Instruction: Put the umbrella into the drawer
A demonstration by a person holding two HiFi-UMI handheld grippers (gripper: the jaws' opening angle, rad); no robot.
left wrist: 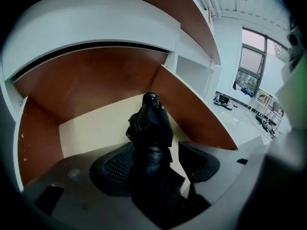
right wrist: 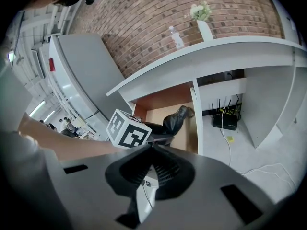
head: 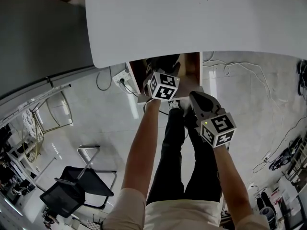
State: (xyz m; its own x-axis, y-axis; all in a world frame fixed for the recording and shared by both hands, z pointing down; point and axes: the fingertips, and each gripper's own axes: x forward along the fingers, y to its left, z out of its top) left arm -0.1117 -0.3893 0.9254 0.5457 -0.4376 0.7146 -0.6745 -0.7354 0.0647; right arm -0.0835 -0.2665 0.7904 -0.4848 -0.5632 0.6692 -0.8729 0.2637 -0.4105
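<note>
The folded black umbrella (left wrist: 149,128) lies lengthwise between the jaws of my left gripper (left wrist: 153,164), its far end over the cream floor of the open drawer (left wrist: 96,121). The right pad (left wrist: 199,162) stands clear of the umbrella, so the jaws are open. In the head view the left gripper (head: 163,86) reaches into the brown-walled drawer (head: 189,68) under the white desk. My right gripper (head: 204,104) hangs just right of it, outside the drawer. Its jaws (right wrist: 151,157) are shut on nothing. From there I see the umbrella (right wrist: 175,120) inside the drawer (right wrist: 160,97).
The white desk top (head: 192,18) overhangs the drawer. A power strip (head: 122,78) and cables (head: 240,68) lie on the floor, and a black chair (head: 72,190) stands at lower left. A router (right wrist: 224,120) sits under the desk. A vase (right wrist: 201,13) stands on top.
</note>
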